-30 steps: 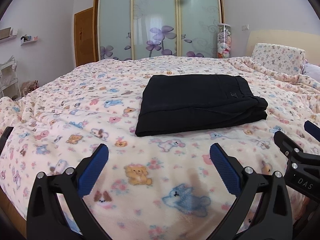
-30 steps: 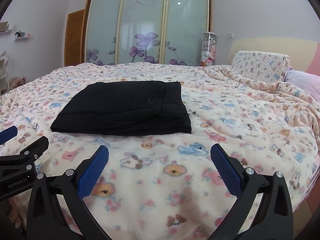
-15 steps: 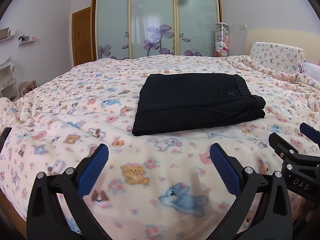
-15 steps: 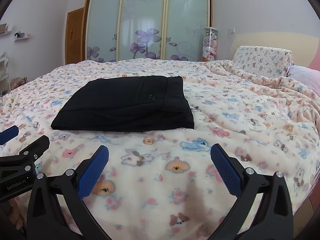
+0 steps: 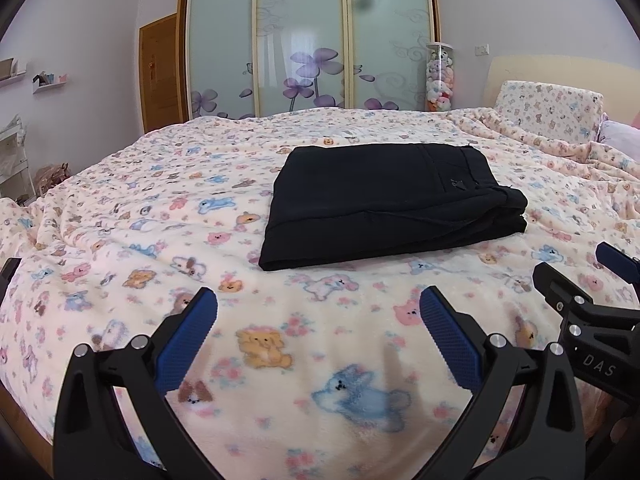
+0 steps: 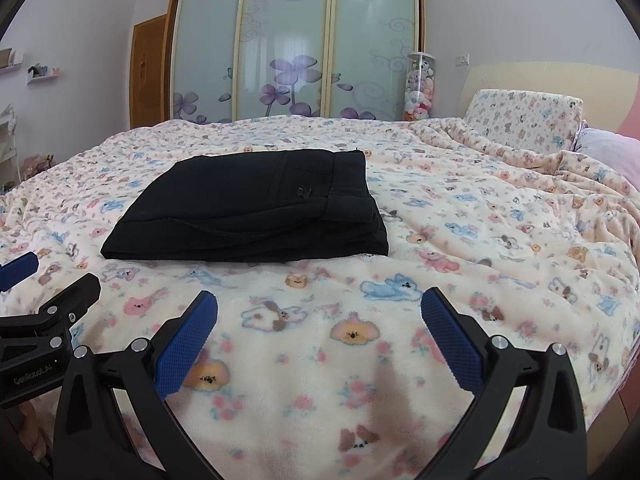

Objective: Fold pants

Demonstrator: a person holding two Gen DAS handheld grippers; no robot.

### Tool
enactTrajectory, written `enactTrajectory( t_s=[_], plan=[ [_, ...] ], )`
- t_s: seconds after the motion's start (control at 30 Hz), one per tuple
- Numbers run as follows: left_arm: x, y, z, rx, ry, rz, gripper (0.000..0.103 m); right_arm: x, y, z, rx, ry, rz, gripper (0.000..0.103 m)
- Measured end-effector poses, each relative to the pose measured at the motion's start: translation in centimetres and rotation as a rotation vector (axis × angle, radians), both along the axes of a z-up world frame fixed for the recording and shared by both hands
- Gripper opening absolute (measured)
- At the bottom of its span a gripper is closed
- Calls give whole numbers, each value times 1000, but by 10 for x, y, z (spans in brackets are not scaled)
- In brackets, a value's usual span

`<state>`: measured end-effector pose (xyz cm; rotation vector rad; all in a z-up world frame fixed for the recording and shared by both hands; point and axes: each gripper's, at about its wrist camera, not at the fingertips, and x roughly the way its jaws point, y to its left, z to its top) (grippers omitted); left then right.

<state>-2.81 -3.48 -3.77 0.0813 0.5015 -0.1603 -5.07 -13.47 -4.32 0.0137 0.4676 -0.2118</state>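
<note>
Black pants (image 5: pixel 384 204) lie folded into a flat rectangle on the bed, also in the right wrist view (image 6: pixel 256 208). My left gripper (image 5: pixel 318 312) is open and empty, held above the blanket short of the pants' near edge. My right gripper (image 6: pixel 319 312) is open and empty too, also short of the pants. The right gripper shows at the right edge of the left wrist view (image 5: pixel 592 312), and the left gripper at the left edge of the right wrist view (image 6: pixel 44 312). Neither touches the pants.
The bed is covered by a cream blanket with cartoon animals (image 5: pixel 168 216). A matching pillow (image 6: pixel 524 124) and headboard are at the right. Sliding glass wardrobe doors (image 5: pixel 308 40), a wooden door (image 5: pixel 160 76) and a clear tube of plush toys (image 5: pixel 438 76) stand behind the bed.
Both grippers have drawn back slightly from the pants and stay open. The pants have not moved.
</note>
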Motion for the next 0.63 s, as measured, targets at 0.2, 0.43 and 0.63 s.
enactTrajectory(
  t_s=[0.2,0.43,0.63],
  plan=[
    [-2,-3,1,8,-7,-4,101,1,-1,0,0,1,0,102],
    [-1,-3,2,0,-7,-1,101,0,-1,-1,2,2,-2,102],
    [-2,-6,1,9,1,-22,101,-2,-3,-5,9,7,-9,102]
  ],
)
